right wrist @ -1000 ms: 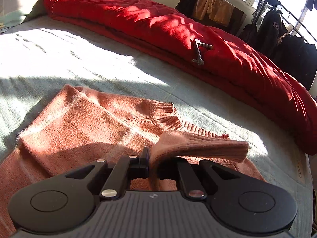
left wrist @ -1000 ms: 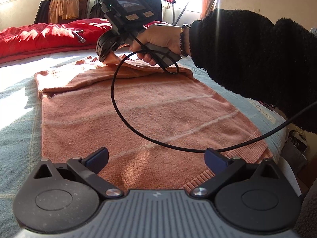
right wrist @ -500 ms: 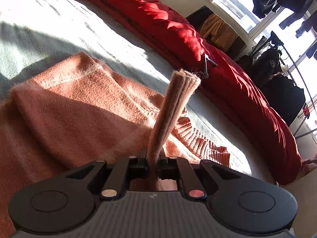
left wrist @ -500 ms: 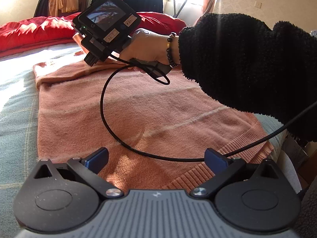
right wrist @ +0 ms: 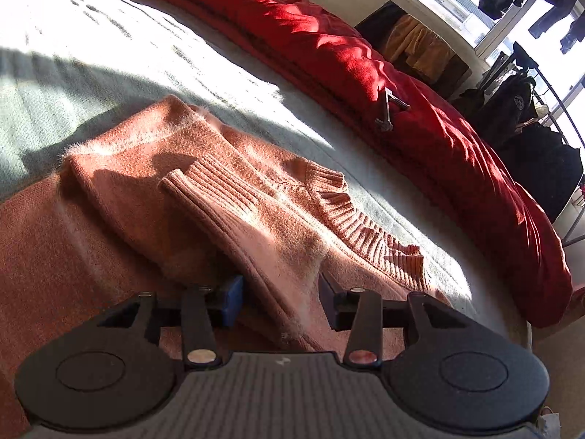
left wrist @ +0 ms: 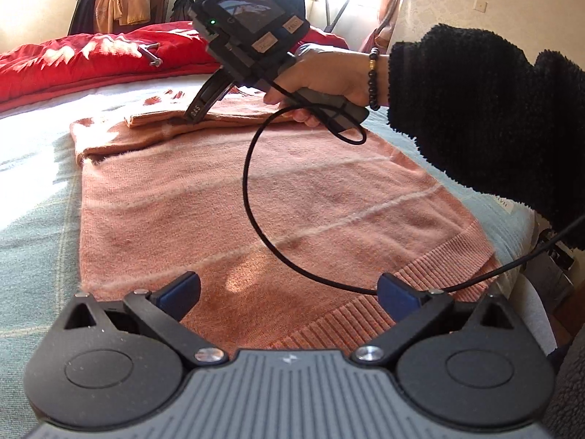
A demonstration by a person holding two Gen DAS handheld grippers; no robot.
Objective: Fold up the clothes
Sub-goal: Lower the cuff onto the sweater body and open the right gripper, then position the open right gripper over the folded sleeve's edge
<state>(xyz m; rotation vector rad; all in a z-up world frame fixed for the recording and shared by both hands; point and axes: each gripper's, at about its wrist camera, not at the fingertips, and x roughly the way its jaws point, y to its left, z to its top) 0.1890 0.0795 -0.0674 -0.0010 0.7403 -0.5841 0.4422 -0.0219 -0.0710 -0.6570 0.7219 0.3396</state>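
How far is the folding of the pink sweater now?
Done: both sleeves look folded across the sweater, the top sleeve lying flat. In hand: the right claw stands open around that sleeve; the left claw hangs open over the hem. Left: fold the body.

Sweater (left wrist: 226, 212) flat on the bed (left wrist: 33, 219), hem nearest the left tongs (left wrist: 289, 292). Sleeve (right wrist: 234, 216) folded across the sweater's chest, between the parted right tongs (right wrist: 279, 294). Quilt (right wrist: 384, 84) behind the sweater; clothes rack (right wrist: 530, 117) beyond it.
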